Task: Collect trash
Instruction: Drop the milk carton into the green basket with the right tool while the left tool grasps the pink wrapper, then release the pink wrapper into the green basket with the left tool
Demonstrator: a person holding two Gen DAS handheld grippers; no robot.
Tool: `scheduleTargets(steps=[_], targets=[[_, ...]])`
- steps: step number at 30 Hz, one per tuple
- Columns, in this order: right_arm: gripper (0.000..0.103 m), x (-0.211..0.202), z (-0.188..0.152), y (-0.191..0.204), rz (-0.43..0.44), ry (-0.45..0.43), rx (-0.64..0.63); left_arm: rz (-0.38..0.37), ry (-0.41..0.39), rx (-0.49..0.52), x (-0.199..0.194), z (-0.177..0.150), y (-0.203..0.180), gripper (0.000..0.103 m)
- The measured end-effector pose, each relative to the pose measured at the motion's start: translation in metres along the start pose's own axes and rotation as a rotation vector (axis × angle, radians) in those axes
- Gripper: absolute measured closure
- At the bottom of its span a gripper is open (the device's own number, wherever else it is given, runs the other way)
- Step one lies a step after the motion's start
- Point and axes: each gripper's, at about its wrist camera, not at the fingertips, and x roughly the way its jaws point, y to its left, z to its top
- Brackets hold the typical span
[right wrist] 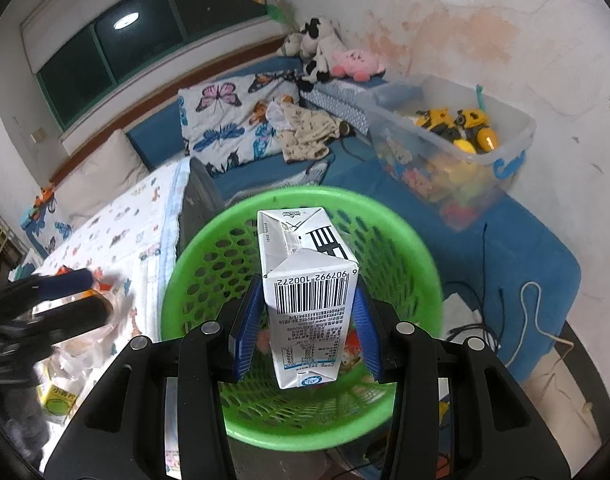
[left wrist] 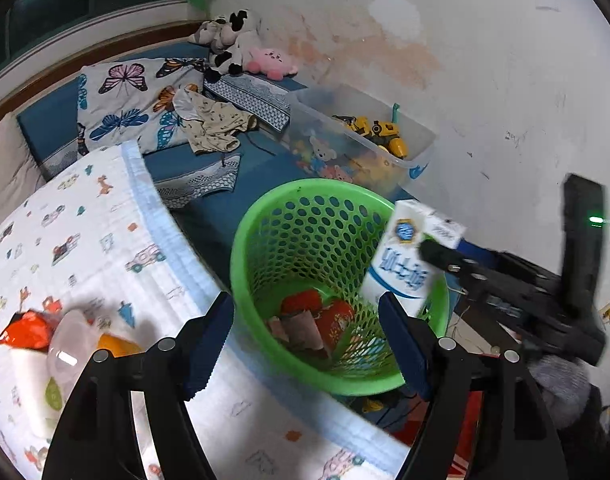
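Observation:
A green perforated basket [left wrist: 305,216] stands by the bed and shows in the right wrist view [right wrist: 209,240] too. Red and paper wrappers [left wrist: 313,320] lie in its bottom. My right gripper [right wrist: 307,320] is shut on a white and blue milk carton [right wrist: 305,280] and holds it over the basket mouth. In the left wrist view the carton [left wrist: 405,252] hangs above the basket's right rim in that gripper [left wrist: 433,252]. My left gripper [left wrist: 305,332] is open and empty, left of the basket. A clear plastic cup [left wrist: 71,344] and an orange wrapper [left wrist: 29,328] lie on the blanket.
A patterned white blanket [left wrist: 105,240] covers the bed at left. A clear toy bin [left wrist: 361,136] with yellow toys stands behind the basket. Plush toys [left wrist: 241,48], a butterfly pillow [left wrist: 125,104] and a garment lie at the wall. Cables [right wrist: 485,300] trail on the blue mat at right.

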Motion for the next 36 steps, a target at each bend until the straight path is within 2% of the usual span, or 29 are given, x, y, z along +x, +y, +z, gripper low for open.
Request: scheduleTargets(steps=[9, 12, 17, 24, 36], targets=[[0.059, 0.063, -0.002, 0.016, -0.024, 0.097, 0.032, 0.030, -0.044, -0.052, -0.046, -0.024, 0.030, 0.030], [0.059, 0.075, 0.000, 0.020, -0.030, 0.107, 0.045, 0.049, -0.064, -0.058, -0.063, -0.035, 0.041, 0.030], [0.055, 0.088, 0.003, 0.029, 0.004, 0.115, 0.076, 0.088, -0.092, -0.083, -0.090, -0.059, 0.065, 0.027], [0.053, 0.075, 0.003, 0.037, 0.011, 0.078, 0.082, 0.140, -0.112, -0.131, -0.118, -0.093, 0.102, 0.027], [0.041, -0.001, -0.010, 0.064, 0.075, -0.016, 0.016, 0.209, -0.094, -0.206, -0.150, -0.163, 0.152, 0.027]])
